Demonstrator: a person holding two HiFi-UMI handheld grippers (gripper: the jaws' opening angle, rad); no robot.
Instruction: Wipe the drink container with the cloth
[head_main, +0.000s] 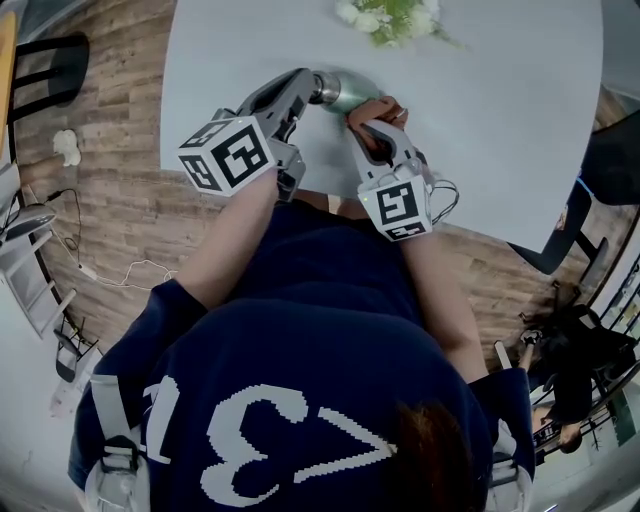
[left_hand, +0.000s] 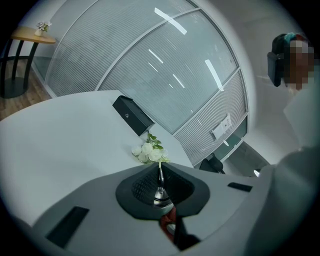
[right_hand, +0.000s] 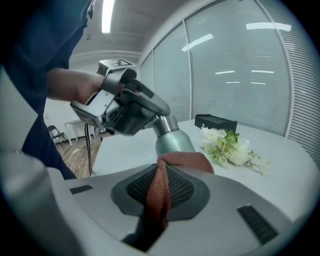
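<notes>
L gripper (head_main: 308, 90) is clamping the bottle (head_main: 352, 94) by its steel neck. The jaws are shutting tight on the neck and holding the bottle tipped over the table (head_main: 500, 120). Whether its base is touching the table can't be told.

Just right of the bottle, R gripper (head_main: 380, 130) is pinching the red cloth (right_hand: 159, 192), w/ jaws nearly together and the fabric bunching between the pads. The cloth's free end is draping onto the bottle's green body, touching it.

Beyond the bottle the flowers (right_hand: 230, 145) are lying, and past them a black box (right_hand: 215, 121) — both apart from the work.

Progress, as a judgement: setup's done — bottle secured, cloth gripped and brought into contact, so wiping looks to be going on at the near side of the body. Prob. the far side and the neck under L's jaws are remaining. No dirt is showing, so how much is clean can't be told.
</notes>
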